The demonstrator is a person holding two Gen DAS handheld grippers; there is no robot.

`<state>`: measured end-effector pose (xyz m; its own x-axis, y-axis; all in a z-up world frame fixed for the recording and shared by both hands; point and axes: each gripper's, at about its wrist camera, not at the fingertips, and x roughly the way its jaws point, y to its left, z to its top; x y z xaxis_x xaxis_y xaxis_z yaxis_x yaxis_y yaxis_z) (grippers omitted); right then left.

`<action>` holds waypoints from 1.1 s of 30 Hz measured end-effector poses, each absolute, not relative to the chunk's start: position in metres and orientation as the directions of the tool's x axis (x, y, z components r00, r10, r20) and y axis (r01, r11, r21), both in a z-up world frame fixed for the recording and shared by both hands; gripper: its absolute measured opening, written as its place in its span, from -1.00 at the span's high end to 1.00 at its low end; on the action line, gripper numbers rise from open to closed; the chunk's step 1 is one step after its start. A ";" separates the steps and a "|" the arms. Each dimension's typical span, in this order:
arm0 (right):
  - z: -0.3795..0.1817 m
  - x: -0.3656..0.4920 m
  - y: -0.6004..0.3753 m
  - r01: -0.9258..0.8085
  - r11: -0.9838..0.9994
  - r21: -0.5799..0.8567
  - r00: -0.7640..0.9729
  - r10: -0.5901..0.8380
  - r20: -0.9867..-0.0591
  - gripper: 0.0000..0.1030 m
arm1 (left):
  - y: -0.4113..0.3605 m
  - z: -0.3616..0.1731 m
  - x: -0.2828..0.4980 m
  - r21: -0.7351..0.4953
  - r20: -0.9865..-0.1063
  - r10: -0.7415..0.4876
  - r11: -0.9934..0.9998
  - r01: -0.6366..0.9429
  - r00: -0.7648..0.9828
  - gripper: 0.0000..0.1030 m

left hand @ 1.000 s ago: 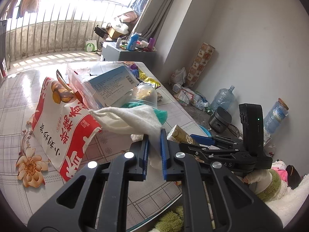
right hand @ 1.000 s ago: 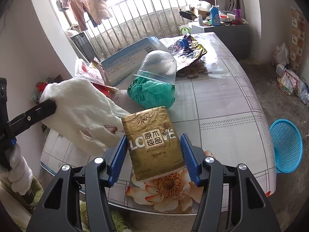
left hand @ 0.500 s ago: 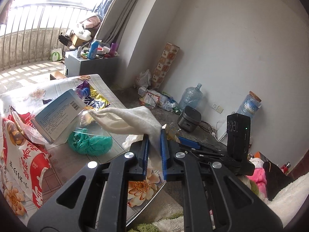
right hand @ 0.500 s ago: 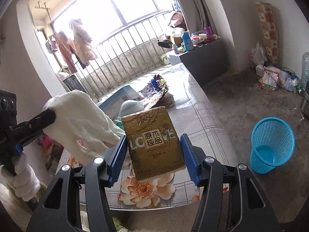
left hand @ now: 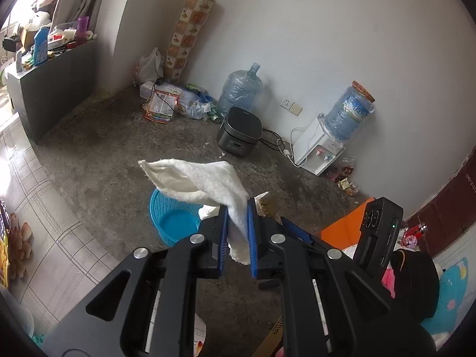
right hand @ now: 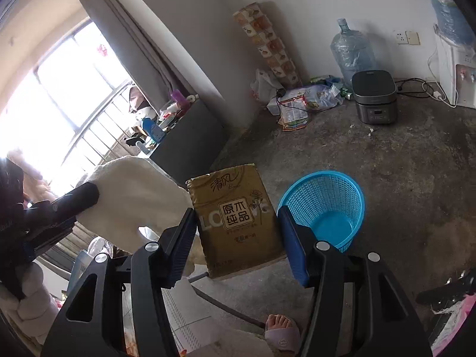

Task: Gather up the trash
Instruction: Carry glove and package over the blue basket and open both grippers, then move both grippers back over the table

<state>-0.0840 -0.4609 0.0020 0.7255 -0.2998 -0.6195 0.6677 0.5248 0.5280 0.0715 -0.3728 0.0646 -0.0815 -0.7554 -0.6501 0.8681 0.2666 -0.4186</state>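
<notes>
My left gripper [left hand: 237, 217] is shut on a white cloth [left hand: 196, 180] that hangs forward over the floor; the cloth also shows in the right wrist view [right hand: 134, 196]. My right gripper [right hand: 238, 232] is shut on a gold tissue pack [right hand: 238, 217] and holds it upright in the air. A blue plastic basket [right hand: 324, 208] stands on the concrete floor just right of and below the pack; in the left wrist view the basket [left hand: 171, 217] sits below the cloth. The right gripper's body [left hand: 380, 232] shows at right in the left wrist view.
A tiled table edge [left hand: 38, 208] lies at left. A grey rice cooker [right hand: 374, 95], water jugs [right hand: 352, 50], a water dispenser [left hand: 318, 148] with cables, and floor litter [right hand: 300, 101] line the wall. A dark cabinet [right hand: 184, 136] stands by the window. A bare foot [right hand: 281, 327] is below.
Both grippers have swung right, away from the table and out over the floor, each still holding its item. The blue basket now lies close below them.
</notes>
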 end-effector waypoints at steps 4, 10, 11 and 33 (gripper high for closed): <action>-0.046 -0.078 -0.514 0.726 0.429 0.537 0.676 -0.302 -0.672 -0.07 | -0.451 0.017 0.074 -0.385 -0.736 -0.667 0.273 0.881 -0.115 0.81; -0.131 -0.061 -0.580 0.799 0.321 0.508 0.592 -0.276 -0.757 -0.14 | -0.530 -0.052 0.099 -0.284 -0.815 -0.578 0.352 0.892 -0.032 0.12; -0.147 -0.057 -0.590 0.814 0.296 0.500 0.573 -0.265 -0.775 -0.20 | -0.539 -0.062 0.105 -0.270 -0.825 -0.565 0.370 0.889 -0.015 -0.01; -0.006 -0.083 -0.469 0.844 0.481 0.237 0.531 -0.688 -0.494 -0.87 | -0.386 0.087 0.087 -0.213 -0.562 -0.807 0.356 0.910 0.184 -0.70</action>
